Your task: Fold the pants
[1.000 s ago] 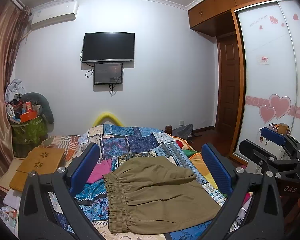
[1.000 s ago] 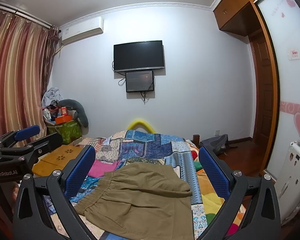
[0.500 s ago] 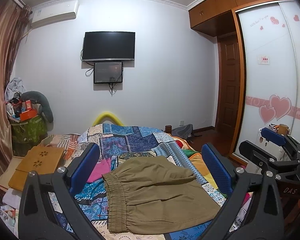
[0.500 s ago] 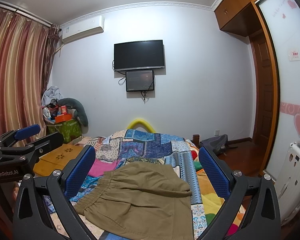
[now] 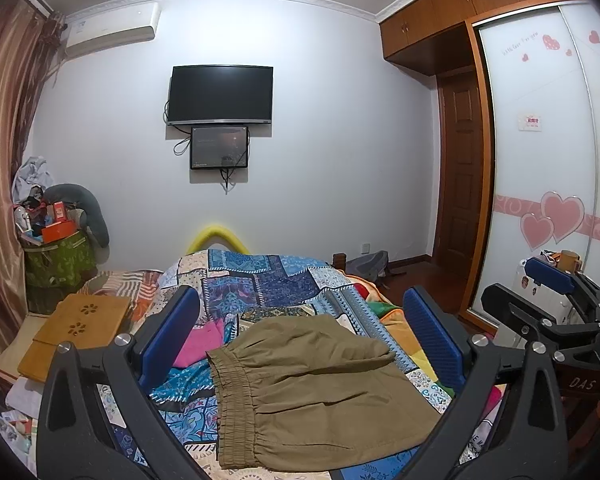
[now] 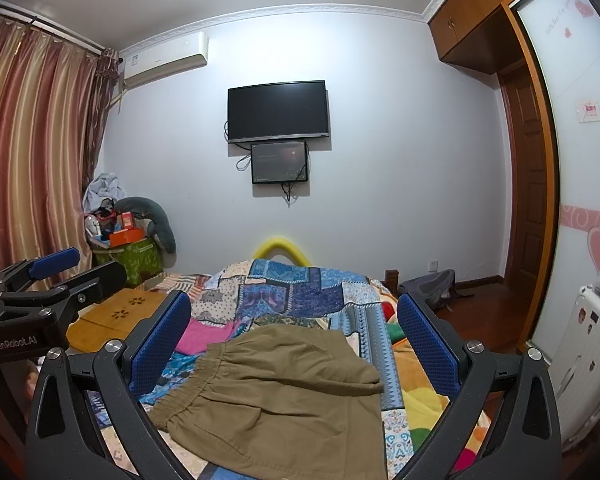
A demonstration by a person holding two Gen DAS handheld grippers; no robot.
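Olive-brown pants (image 5: 312, 388) lie folded on the patchwork bedspread (image 5: 260, 280), elastic waistband to the left; they also show in the right wrist view (image 6: 276, 400). My left gripper (image 5: 300, 340) is open and empty, held above the pants with its blue pads wide apart. My right gripper (image 6: 296, 340) is likewise open and empty above them. In the left wrist view the right gripper (image 5: 556, 300) appears at the right; in the right wrist view the left gripper (image 6: 40, 292) appears at the left.
A wooden lap tray (image 5: 76, 328) lies on the bed's left side, with pink cloth (image 5: 200, 344) beside the pants. A green basket (image 5: 56, 264) full of clutter stands by the curtain. A wardrobe (image 5: 548, 160) and a door stand on the right.
Nothing has visibly changed; both grippers stay open and nearly still above the pants.
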